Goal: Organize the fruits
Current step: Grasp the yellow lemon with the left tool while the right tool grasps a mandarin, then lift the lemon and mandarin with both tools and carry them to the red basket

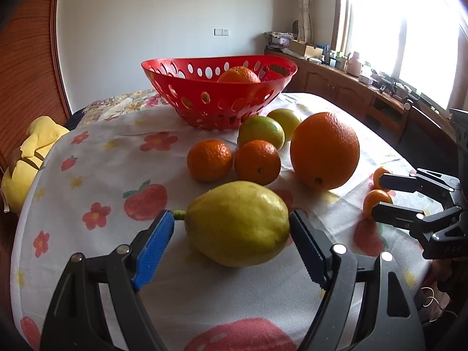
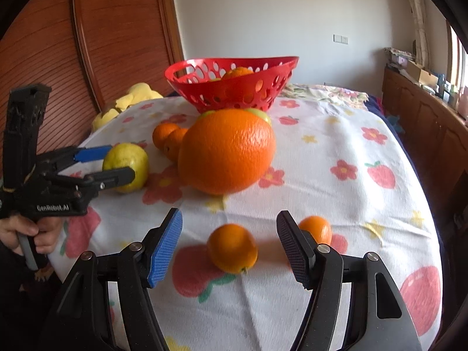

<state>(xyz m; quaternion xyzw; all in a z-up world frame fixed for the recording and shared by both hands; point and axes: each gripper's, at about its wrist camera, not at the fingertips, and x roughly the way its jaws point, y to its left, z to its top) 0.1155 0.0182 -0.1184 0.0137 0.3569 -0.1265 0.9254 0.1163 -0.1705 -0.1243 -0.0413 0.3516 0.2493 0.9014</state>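
A big yellow pear-shaped fruit [image 1: 237, 223] lies on the flowered tablecloth [image 1: 96, 152] between the fingers of my left gripper [image 1: 231, 219], which is open; the blue pad stands clear beside the stem. My right gripper [image 2: 229, 219] is open around a small mandarin [image 2: 232, 248], with gaps on both sides. A second small mandarin [image 2: 317, 228] lies just outside its right finger. Further back sit a large orange [image 1: 324, 150], two mandarins [image 1: 209, 161] [image 1: 257, 162] and two greenish-yellow fruits [image 1: 261, 131]. The red perforated basket [image 1: 219, 99] behind them holds an orange [image 1: 238, 74].
A yellow plush toy [image 1: 32, 158] hangs at the table's left edge. A wooden wardrobe [image 2: 117, 44] stands behind on the left. A low cabinet [image 1: 351, 87] with clutter runs under the window on the right. A hand [image 2: 26, 231] holds the left gripper's handle.
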